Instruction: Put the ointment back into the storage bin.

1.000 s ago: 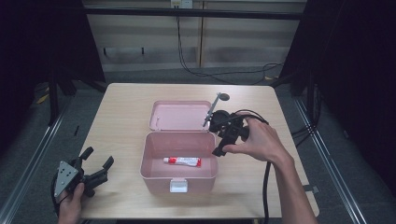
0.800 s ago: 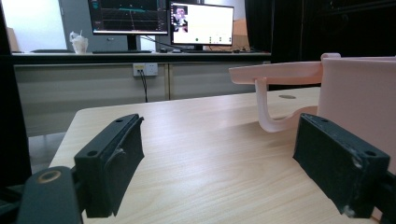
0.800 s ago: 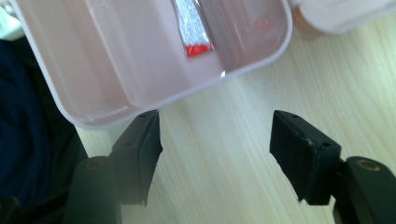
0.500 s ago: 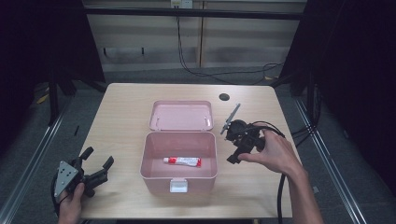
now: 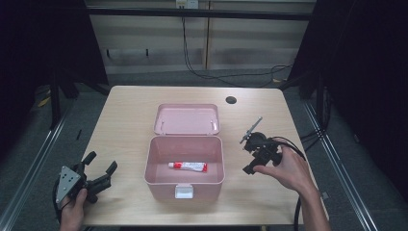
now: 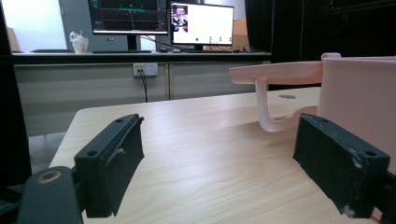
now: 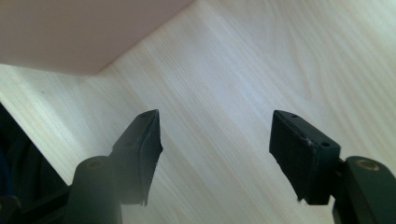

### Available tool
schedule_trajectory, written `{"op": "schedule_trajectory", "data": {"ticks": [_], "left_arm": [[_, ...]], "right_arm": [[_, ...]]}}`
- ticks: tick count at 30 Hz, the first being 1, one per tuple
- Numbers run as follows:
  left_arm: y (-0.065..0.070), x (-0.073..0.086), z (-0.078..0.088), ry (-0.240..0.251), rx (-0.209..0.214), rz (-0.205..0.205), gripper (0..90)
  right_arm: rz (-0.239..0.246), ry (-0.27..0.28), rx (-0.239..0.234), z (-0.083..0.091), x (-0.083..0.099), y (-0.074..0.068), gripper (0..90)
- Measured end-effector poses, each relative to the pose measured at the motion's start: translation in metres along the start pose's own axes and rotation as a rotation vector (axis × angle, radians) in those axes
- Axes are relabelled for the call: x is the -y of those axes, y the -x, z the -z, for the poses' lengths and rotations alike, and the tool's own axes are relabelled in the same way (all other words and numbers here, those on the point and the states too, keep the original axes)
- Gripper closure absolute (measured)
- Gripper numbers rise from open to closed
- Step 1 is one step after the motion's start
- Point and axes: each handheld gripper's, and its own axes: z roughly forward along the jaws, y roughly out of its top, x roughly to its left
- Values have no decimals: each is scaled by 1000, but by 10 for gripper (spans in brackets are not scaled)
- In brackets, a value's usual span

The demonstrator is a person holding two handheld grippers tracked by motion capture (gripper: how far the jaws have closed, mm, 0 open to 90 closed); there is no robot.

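Left hand-held gripper: jaws wide, empty | right hand-held gripper: jaws wide, empty | box: lid open, tube inside | worktop

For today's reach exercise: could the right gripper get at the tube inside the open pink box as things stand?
Probably yes: the pink box stands open, the tube lies alone inside, and the right gripper, jaws open, sits just beside it.

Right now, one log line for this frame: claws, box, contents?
left claw: open, empty, table's left edge | right claw: open, empty, right of box | pink box: lid open | tube: inside
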Motion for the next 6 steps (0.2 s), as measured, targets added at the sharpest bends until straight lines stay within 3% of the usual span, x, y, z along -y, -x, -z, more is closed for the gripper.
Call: {"op": "schedule_trajectory", "data": {"ticks": [6], "left_arm": [[0, 0, 0, 0, 0, 0, 156]], "right_arm": [[-67, 6, 7, -14, 17, 3, 307]]}}
